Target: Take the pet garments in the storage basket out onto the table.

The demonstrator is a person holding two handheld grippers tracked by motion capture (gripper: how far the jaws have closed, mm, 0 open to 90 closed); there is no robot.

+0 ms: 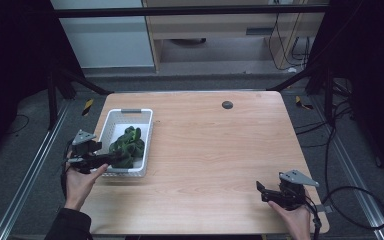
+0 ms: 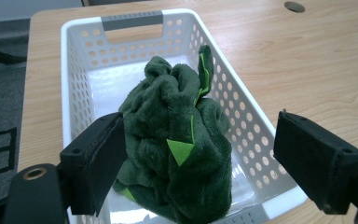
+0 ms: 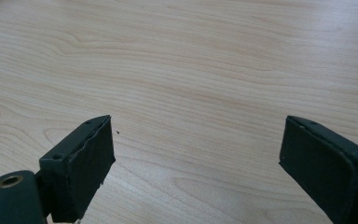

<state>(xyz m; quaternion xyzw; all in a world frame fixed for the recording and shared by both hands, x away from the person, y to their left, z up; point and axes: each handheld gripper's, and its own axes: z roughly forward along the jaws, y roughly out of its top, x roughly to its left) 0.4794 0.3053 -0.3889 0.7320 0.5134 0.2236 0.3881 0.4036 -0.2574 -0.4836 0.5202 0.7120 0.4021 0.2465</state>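
The wooden tabletop (image 1: 215, 150) spreads pale and bare across the high view, with a small dark round grommet (image 1: 227, 104) near its far edge; the right gripper view gives the same wood close up, grain lines plain and one tiny dark speck on it. At the tabletop's left side stands a white perforated plastic basket (image 1: 111, 120) with a grey handle at its far end. The left gripper view shows its hole pattern and shiny floor, which the high view leaves too small to read, while its near corners are cut off by the frame and the jaws. Inside the basket, toward the near end, lies a crumpled dark green plush cloth (image 2: 177, 140) with bright green felt bits poking out; whether it is a toy or a plain cloth is hard to make out. The left tongs (image 2: 193, 154) stand wide open about the cloth, the left jaw touching its fuzzy side, the right jaw apart from it out over the basket wall. The right tongs (image 3: 196, 158) hover low over bare wood near the tabletop's near right corner, jaws spread wide and gripping nothing. In the high view a hand (image 1: 80, 182) carries the left tongs by the basket's near left corner.
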